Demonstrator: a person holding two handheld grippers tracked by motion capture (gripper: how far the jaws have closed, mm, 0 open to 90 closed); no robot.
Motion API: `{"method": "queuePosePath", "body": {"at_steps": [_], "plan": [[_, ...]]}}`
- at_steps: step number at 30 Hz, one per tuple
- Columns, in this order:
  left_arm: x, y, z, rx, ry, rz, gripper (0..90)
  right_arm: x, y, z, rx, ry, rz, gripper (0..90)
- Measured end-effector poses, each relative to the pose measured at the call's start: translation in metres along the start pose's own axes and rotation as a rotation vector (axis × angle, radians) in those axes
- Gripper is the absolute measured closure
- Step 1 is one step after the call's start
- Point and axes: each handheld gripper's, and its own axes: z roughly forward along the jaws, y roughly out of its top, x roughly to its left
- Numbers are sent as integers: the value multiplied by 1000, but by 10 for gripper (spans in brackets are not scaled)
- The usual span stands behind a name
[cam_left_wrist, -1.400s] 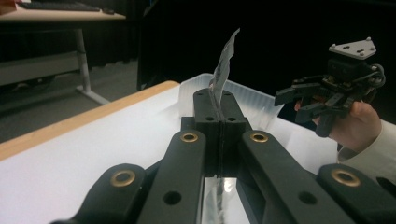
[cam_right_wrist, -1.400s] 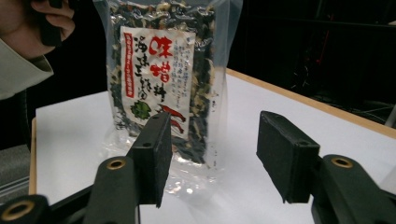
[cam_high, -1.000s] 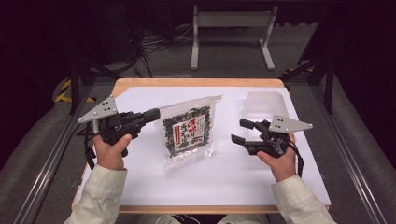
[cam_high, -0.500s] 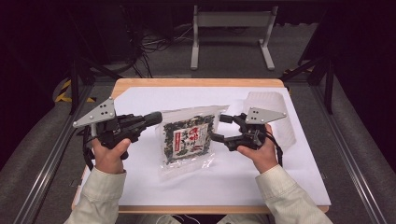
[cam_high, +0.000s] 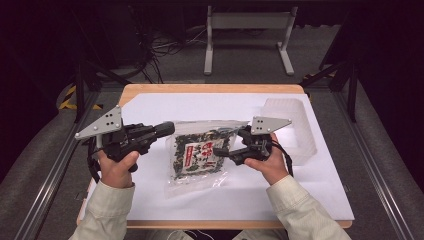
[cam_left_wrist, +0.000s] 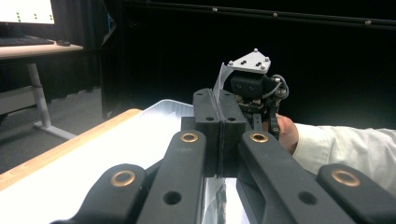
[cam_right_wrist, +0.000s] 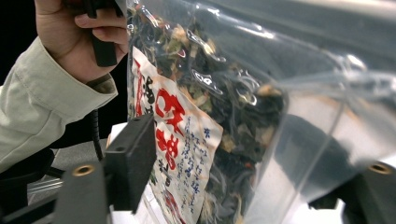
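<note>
Change from the earlier pictures: the right gripper (cam_high: 226, 146) has travelled from the right part of the table (cam_high: 150, 90) inward to the bag (cam_high: 200, 155); the bag's left edge, flat before, is now lifted and nipped by the left gripper (cam_high: 169, 129). The left hand (cam_high: 116, 167) sits in much the same spot.

Item 1, bag: clear plastic pouch of dark dried greens with a white label printed in red. It lies at the middle of the white sheet (cam_high: 300, 200) covering the table, between the 2 grippers, with its left edge raised off the sheet.

Item 2, left gripper: fingers (cam_left_wrist: 205, 126) pressed together, pinching a thin strip of the bag's clear edge (cam_left_wrist: 217, 81), which stands up out of the seam between them in the left gripper view.

Item 3, right gripper: fingers (cam_right_wrist: 133, 158) spread, having just been closing a little. In the right gripper view the bag (cam_right_wrist: 215, 107) hangs between them; the left finger is just beside the label, and a gap shows between the film and the right finger. No squeeze on the bag is seen. The right hand (cam_high: 270, 162) is behind it.

Item 4, clear plastic tub (cam_high: 292, 130): stands at the far right of the sheet, just beyond the right hand.
</note>
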Motion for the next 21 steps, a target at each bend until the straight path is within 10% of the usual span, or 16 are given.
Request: {"method": "queuePosePath", "body": {"at_steps": [7,21], "plan": [[1,1,-4,7,38,11,897,1,1,-4,55,50,-8,689],[7,-1,-9,4,62,-7,893,11,7,-5,81,52,-85,756]]}}
